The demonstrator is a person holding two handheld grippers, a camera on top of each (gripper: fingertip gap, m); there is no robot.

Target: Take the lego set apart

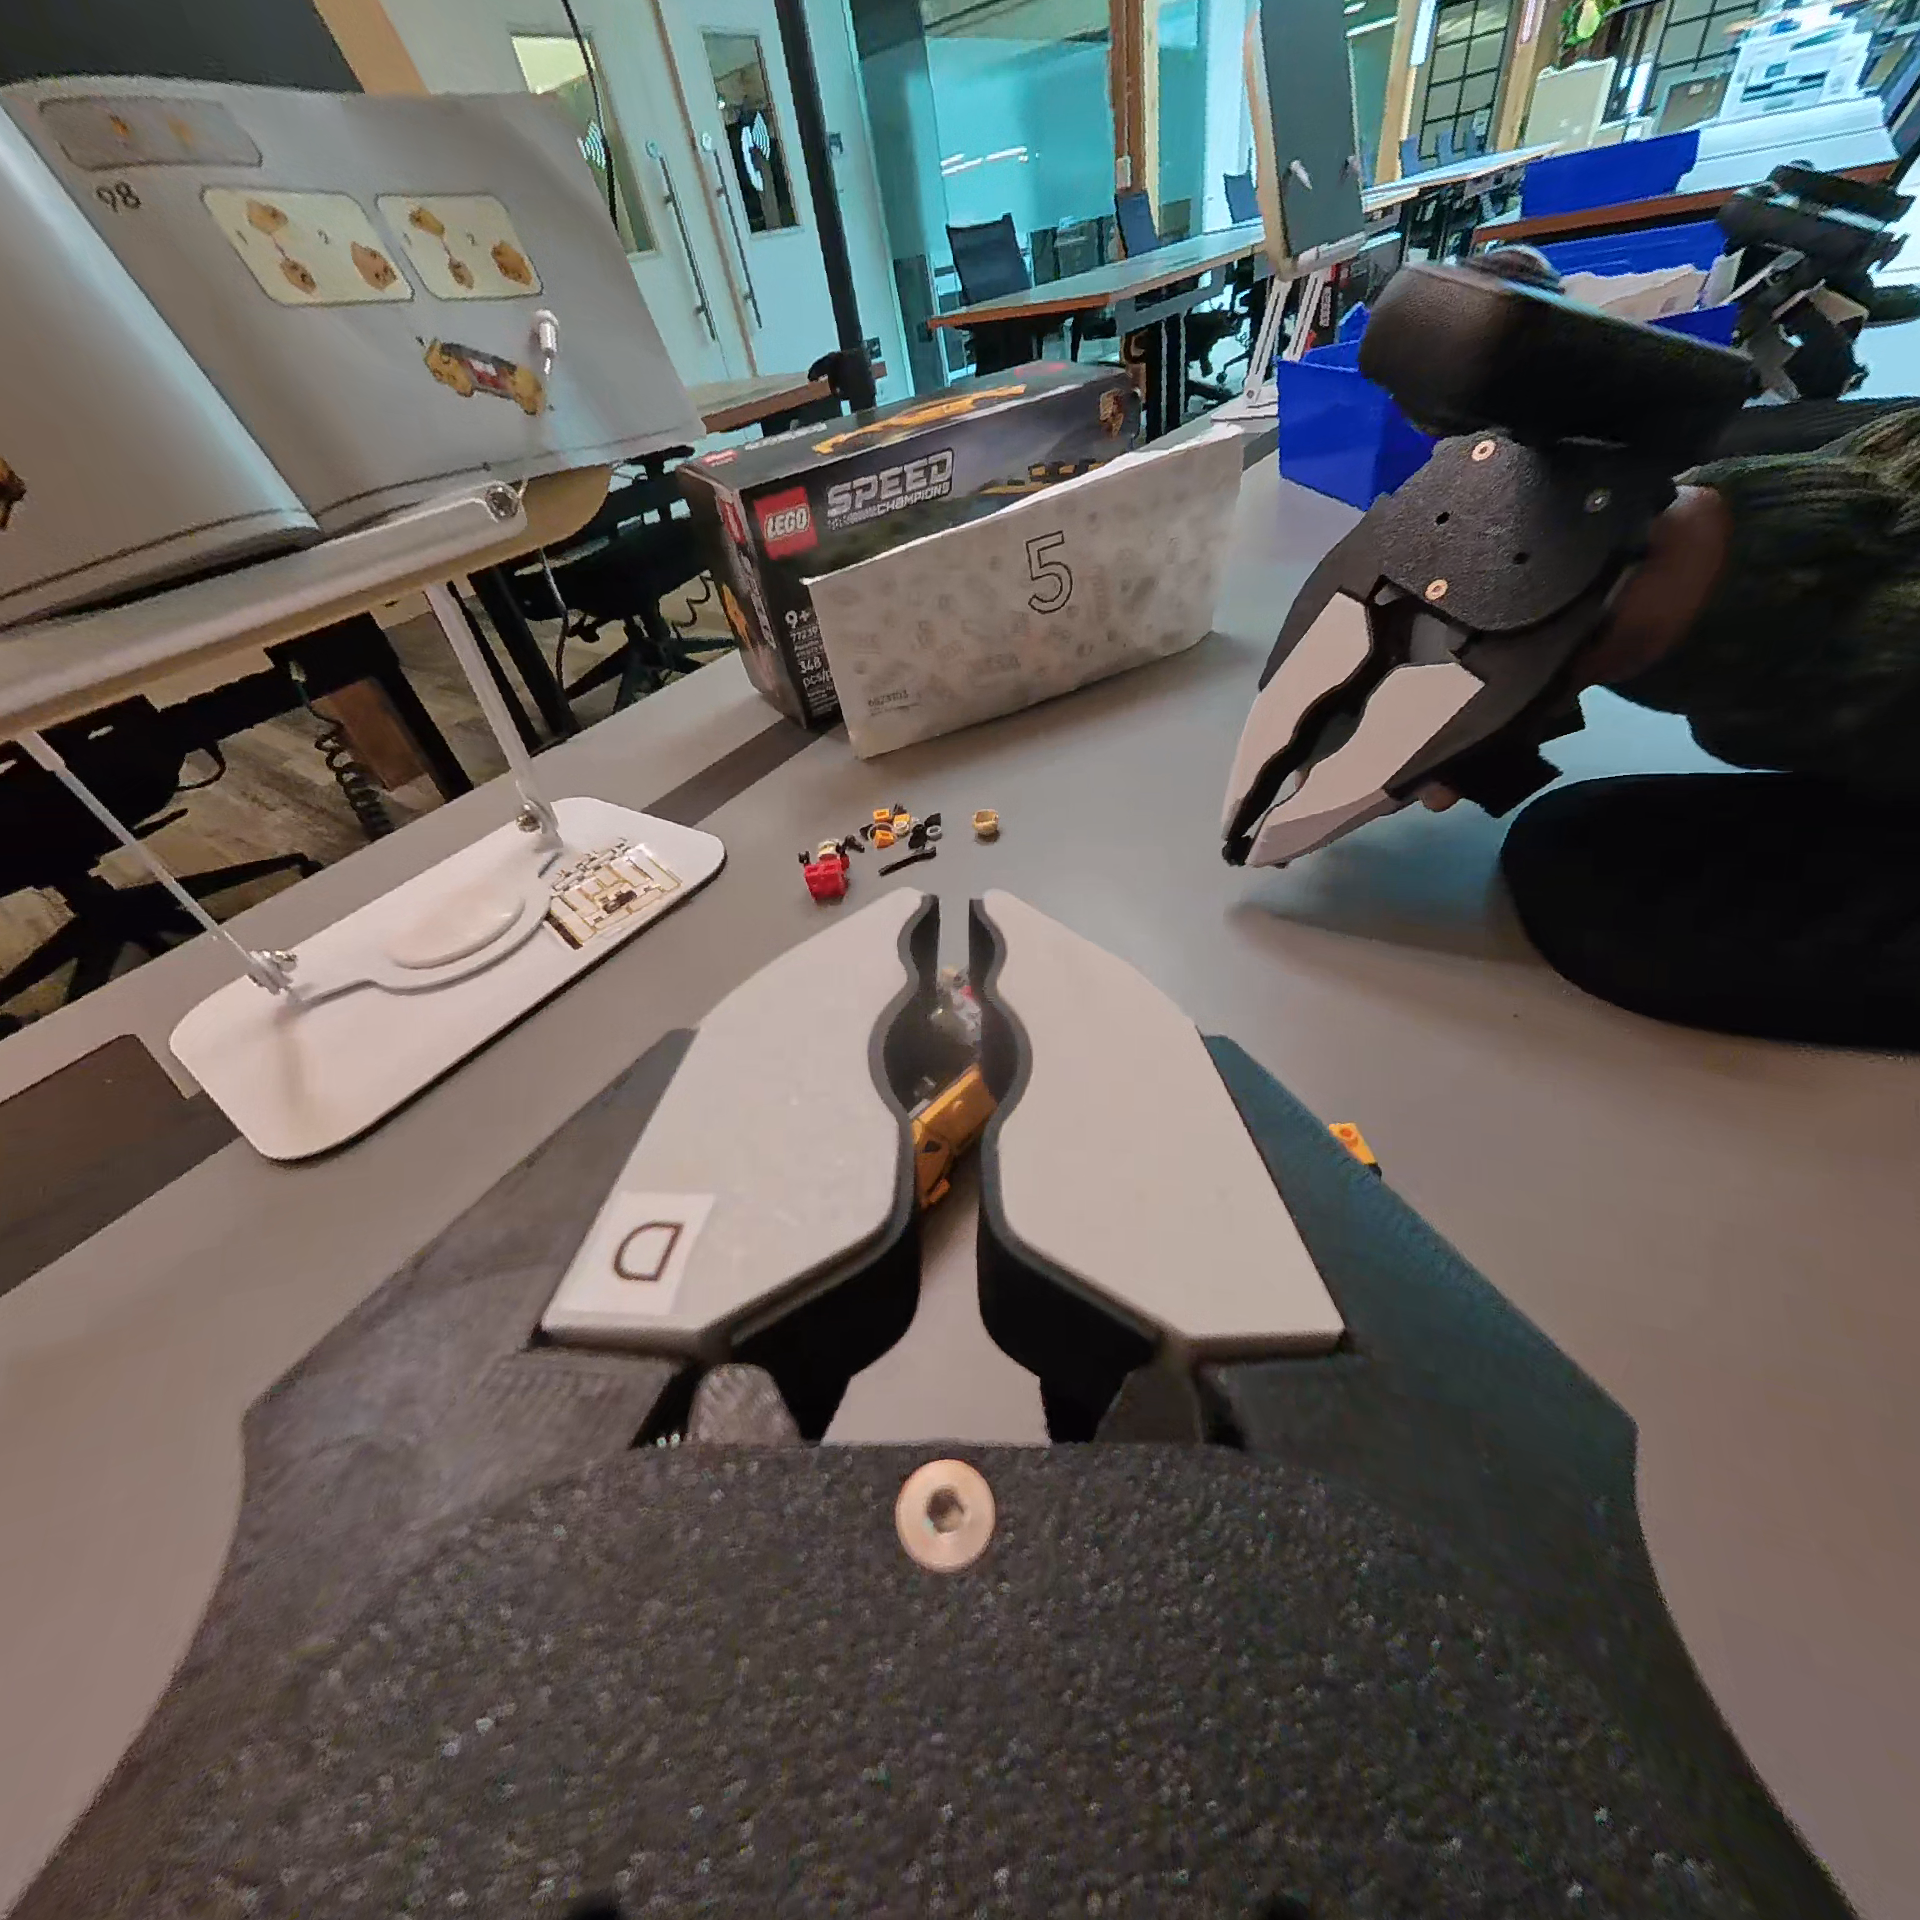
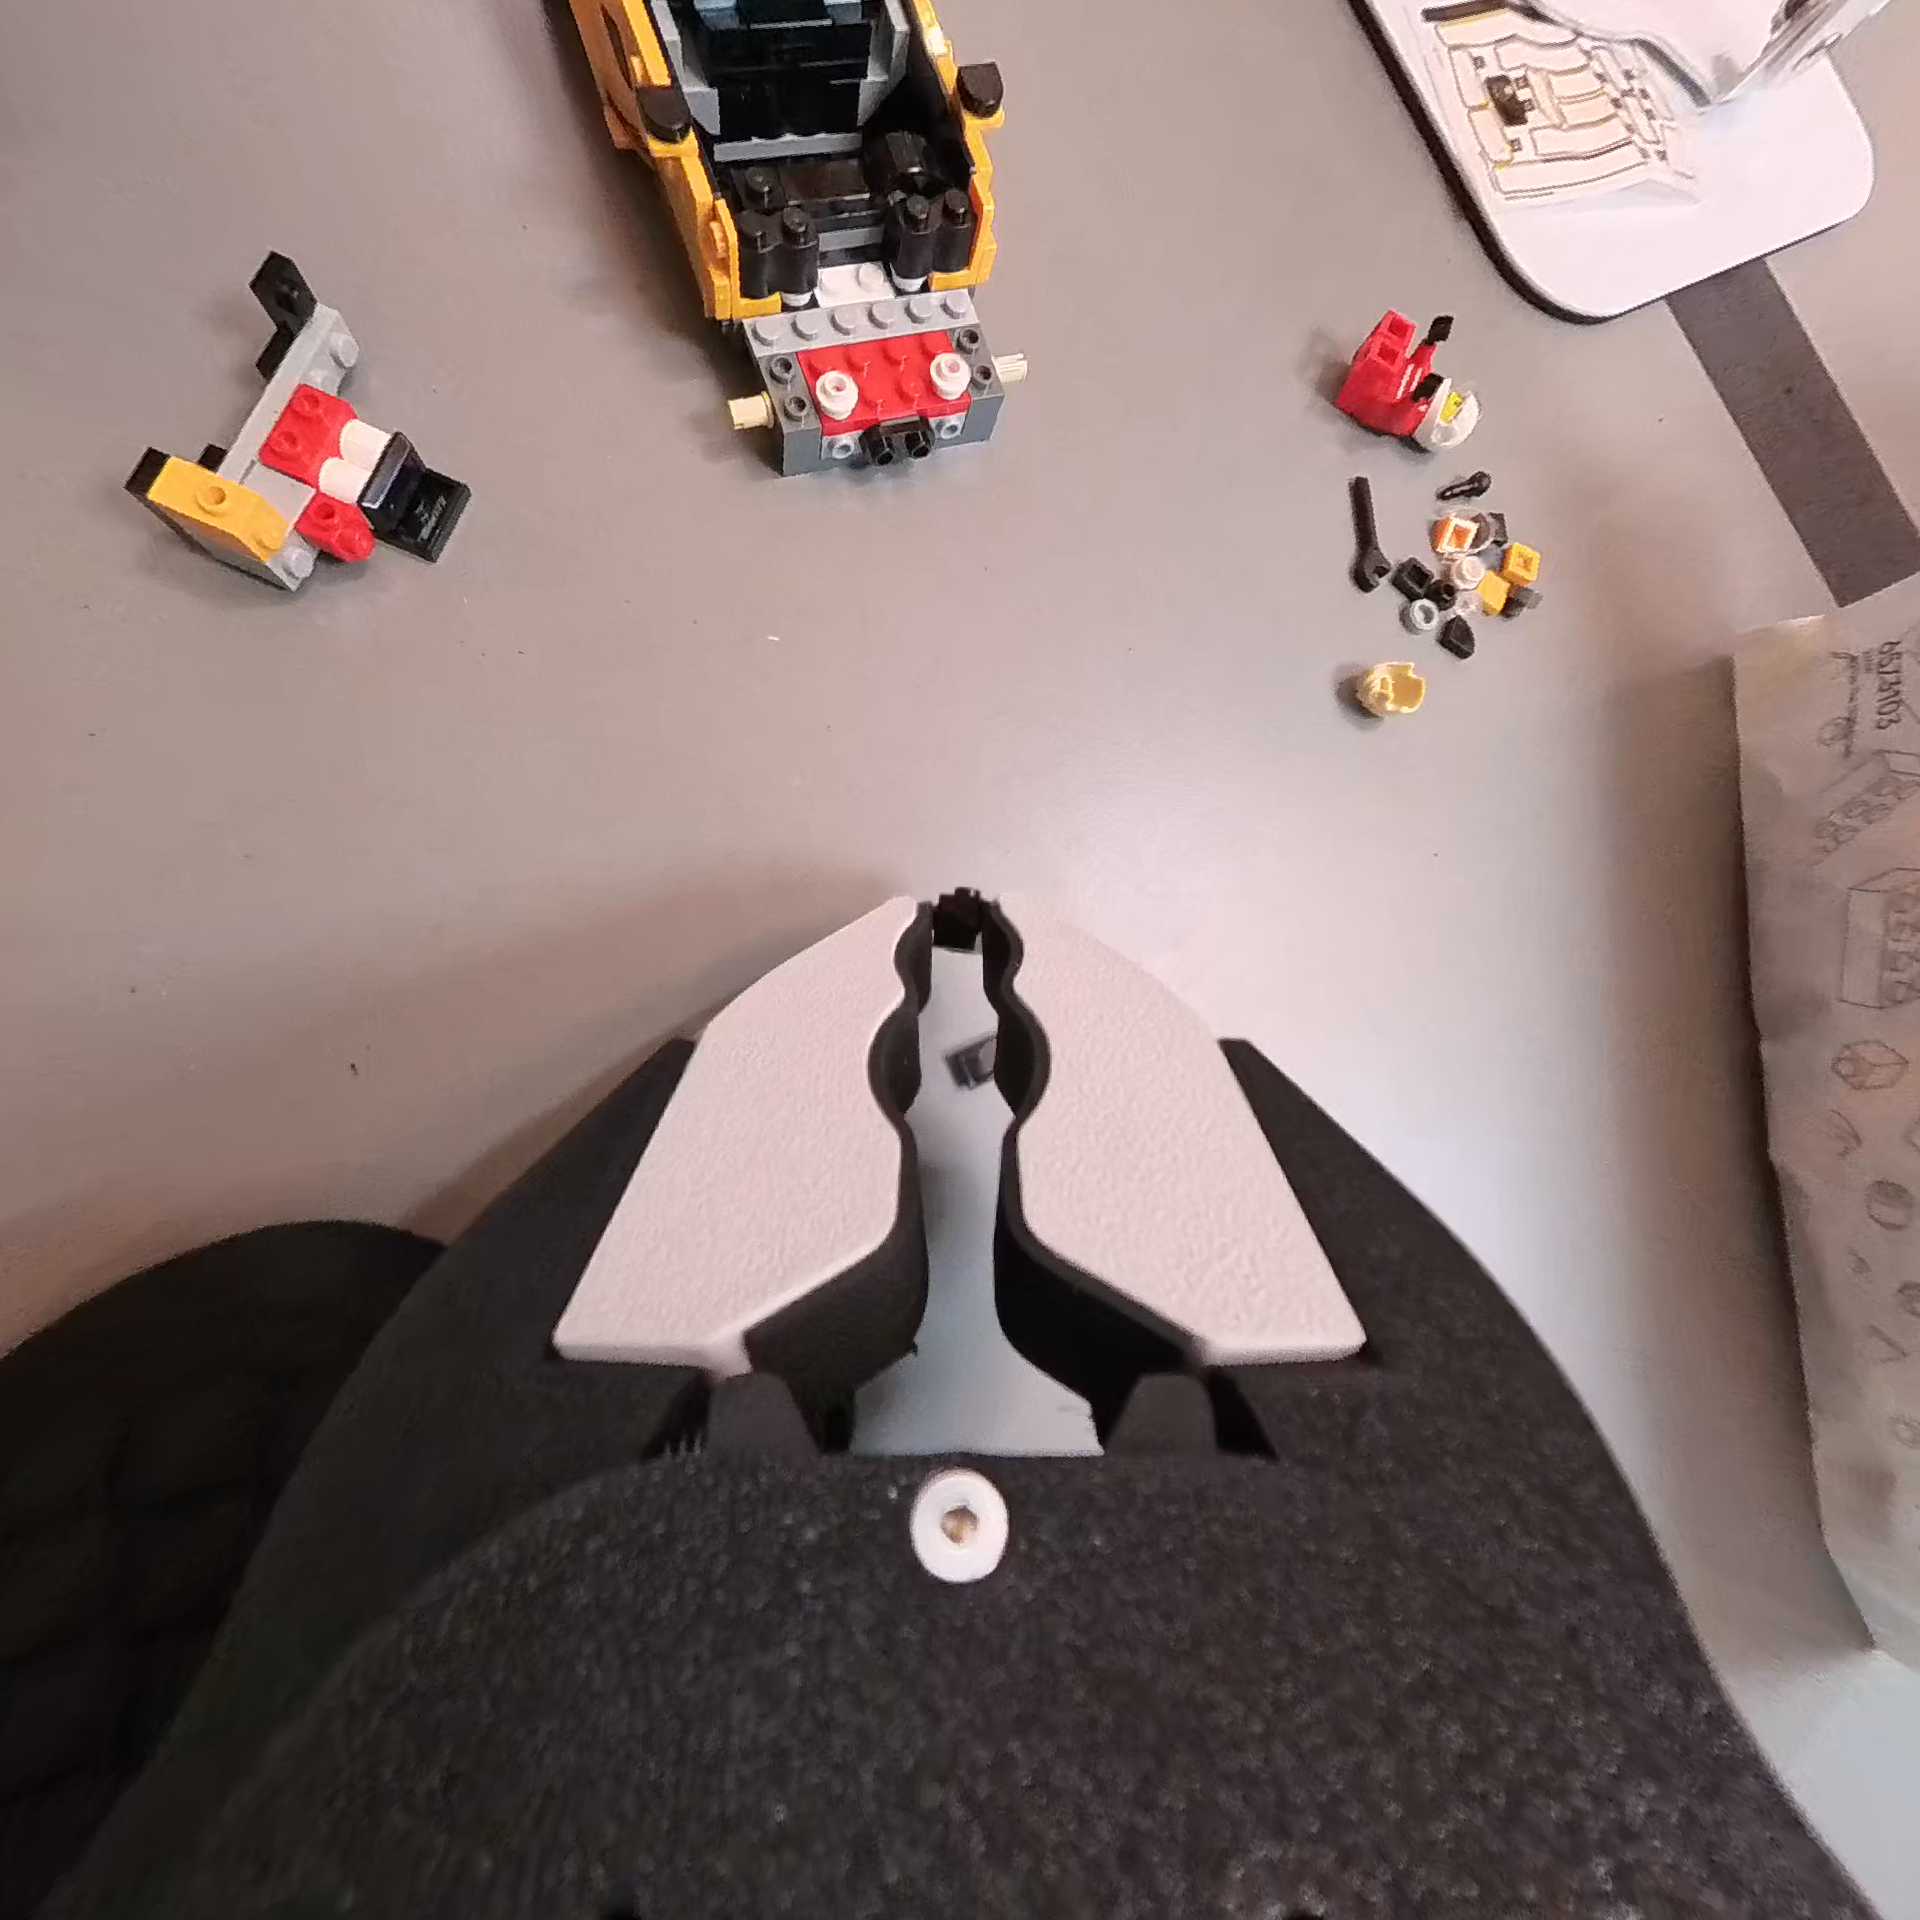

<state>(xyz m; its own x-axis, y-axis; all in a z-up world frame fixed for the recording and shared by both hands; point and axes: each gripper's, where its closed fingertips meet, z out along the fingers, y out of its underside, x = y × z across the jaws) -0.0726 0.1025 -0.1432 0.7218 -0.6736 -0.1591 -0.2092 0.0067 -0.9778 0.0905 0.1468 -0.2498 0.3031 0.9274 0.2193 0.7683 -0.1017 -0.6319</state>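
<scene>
- Detached sub-assembly [image 2: 296, 452], far left in R wrist view: grey plate w/ red, yellow, black, white bricks, lying loose on grey table [image 2: 623, 779], well apart from car.
- Lego car [image 2: 831, 208], yellow shell, black interior, studded red/grey block at exposed end. Long axis runs straight away from R gripper [image 2: 961, 914], exposed end facing it, gap of bare table between. Hard glossy plastic, boxy.
- L gripper [image 1: 954, 904]: fingers nearly together; yellow car body shows in the gap between them. Looks like they sit over or astride it — clamped or not, can't tell. L is the nearer one to the car.
- R gripper: tips pinched on small black piece [image 2: 956, 920], held above table. Matte grey finger faces, wavy black inner edges.
- Pile of small loose parts [image 2: 1455, 571] to R gripper's fwd-right, red minifig bits [image 2: 1392, 384] beyond, tan rounded piece [image 2: 1390, 689] nearest.
- Judgement: drop black piece by pile next; short swing right.
- Far right: paper bag [image 2: 1829, 1039], printed, crinkled. White stand base [image 2: 1683, 187] top right.
</scene>
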